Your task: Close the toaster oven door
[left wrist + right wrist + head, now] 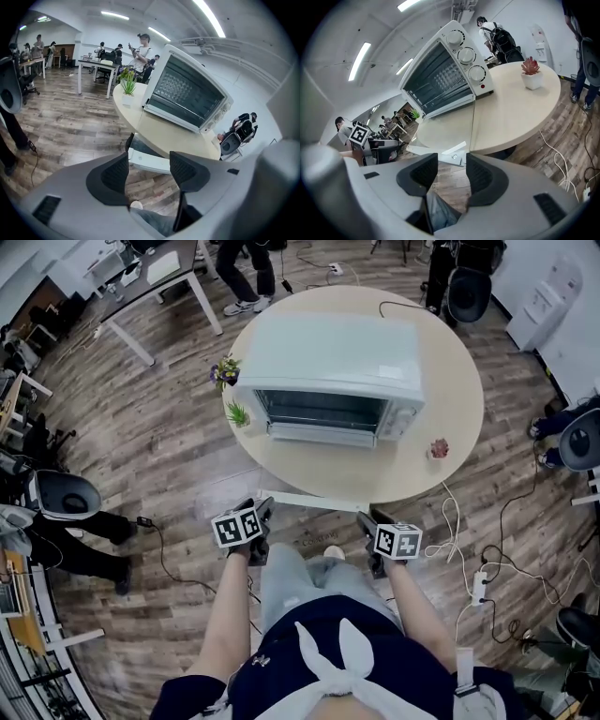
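Three potted plants (pixel 238 414) around toaster oven (pixel 328 357) on round table (pixel 455 399)

Round pale table (pixel 412 474) stood on wood floor (pixel 159 456), white toaster oven (pixel 333 357) sat mid-table, 2 small potted plants (pixel 239 414) at its left edge, 1 red succulent (pixel 438 448) near its right edge, black cable (pixel 398 306) lay at far side

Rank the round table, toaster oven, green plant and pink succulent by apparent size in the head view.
1. round table
2. toaster oven
3. green plant and pink succulent: both tiny, too alike to rank.
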Motion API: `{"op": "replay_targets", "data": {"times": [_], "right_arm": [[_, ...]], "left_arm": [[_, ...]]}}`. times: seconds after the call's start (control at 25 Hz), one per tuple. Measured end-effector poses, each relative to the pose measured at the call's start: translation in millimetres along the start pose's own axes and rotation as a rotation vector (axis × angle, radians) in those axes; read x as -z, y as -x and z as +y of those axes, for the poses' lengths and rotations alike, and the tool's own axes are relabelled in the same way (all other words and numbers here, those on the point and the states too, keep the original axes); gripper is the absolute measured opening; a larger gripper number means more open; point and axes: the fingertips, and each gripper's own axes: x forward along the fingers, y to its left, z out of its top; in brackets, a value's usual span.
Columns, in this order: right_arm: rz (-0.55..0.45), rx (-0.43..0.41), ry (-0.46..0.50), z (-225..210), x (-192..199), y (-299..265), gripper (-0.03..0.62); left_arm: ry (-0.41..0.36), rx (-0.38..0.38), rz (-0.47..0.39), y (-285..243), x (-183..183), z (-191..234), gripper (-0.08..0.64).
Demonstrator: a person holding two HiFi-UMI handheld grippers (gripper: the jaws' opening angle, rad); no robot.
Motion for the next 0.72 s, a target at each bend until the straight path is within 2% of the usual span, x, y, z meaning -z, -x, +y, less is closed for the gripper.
{"op": "replay_targets", "data": {"times": [0.24,0.48,0.72], "right_arm": [[0.025,0.008,-0.02,-7.4,1.7,-9.6,0.195],[0.034,0.031,-0.067,-14.1,0.7,-17.2,0.187],[0.051,0.047,-0.08,-16.2,2.5,-21.7,0.178]], "left_arm": [[0.053,0.003,0.017,-12.7,4.3,7.0,0.279],[0.174,0.016,0.047,-28.1,9.2,18.8,0.278],[0.172,0.028,0.058,-35.2,8.7,21.3,0.276]]}}
